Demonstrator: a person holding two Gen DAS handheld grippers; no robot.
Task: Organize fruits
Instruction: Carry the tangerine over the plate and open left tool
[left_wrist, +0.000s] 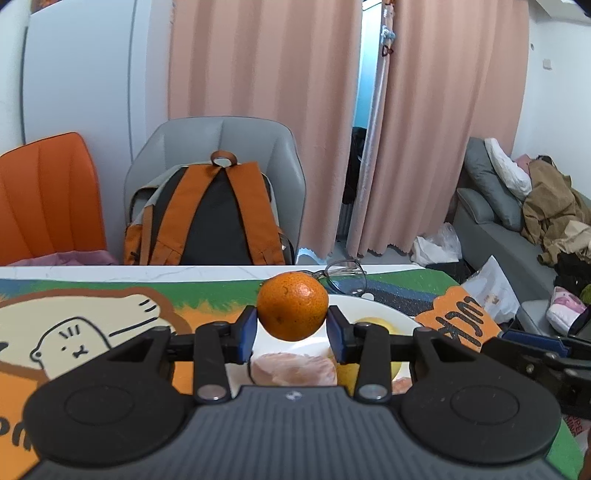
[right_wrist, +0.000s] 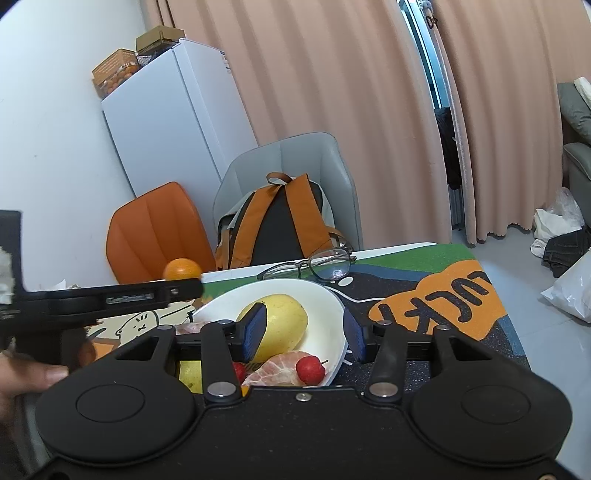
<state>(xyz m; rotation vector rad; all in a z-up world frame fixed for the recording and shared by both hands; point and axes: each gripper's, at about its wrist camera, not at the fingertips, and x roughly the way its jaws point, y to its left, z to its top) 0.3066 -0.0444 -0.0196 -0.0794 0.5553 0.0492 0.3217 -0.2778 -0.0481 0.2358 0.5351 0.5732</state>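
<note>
Left wrist view.
- Left gripper (left_wrist: 291, 326): blue pads pressed on either side of an orange (left_wrist: 292, 305), which is lifted clear above the white plate (left_wrist: 384, 312). The gripper points slightly downward across the bench (left_wrist: 110, 271).
- White plate: below and beyond the gripper, holding a peeled pink citrus segment (left_wrist: 293, 369) and a yellow fruit, mostly hidden behind the right finger.
- Bench far edge: white strip just beyond the orange; spectacles (left_wrist: 343, 275) lie near it, just behind the plate.
- Printed mat (left_wrist: 92, 325): covers the bench to the left of the plate, bare of objects there.
- Beyond the edge: grey chair (left_wrist: 221, 144) carrying an orange-and-black backpack (left_wrist: 210, 218), and an orange chair (left_wrist: 48, 195) at left.
- Right gripper: seen in part at the right margin, just beside the plate.

Right wrist view.
- Right gripper (right_wrist: 304, 334): pads moderately apart, nothing gripped between them; it points slightly downward over the plate (right_wrist: 328, 306). The left pad overlaps the yellow mango (right_wrist: 284, 325) in the picture; contact cannot be told.
- Plate contents: mango, peeled citrus segment (right_wrist: 277, 367), two small red fruits (right_wrist: 310, 369), another yellow fruit (right_wrist: 190, 373) at lower left.
- Plate's right rim: near the right pad, open mat beyond it up to the bench's right edge, with floor past that.
- Left gripper (right_wrist: 184, 286): enters from the left at mid-height, carrying the orange (right_wrist: 182, 268) above the plate's left rim.
- A hand (right_wrist: 26, 376) shows at the lower left margin.
- Spectacles (right_wrist: 314, 266): behind the plate, near the far edge.
</note>
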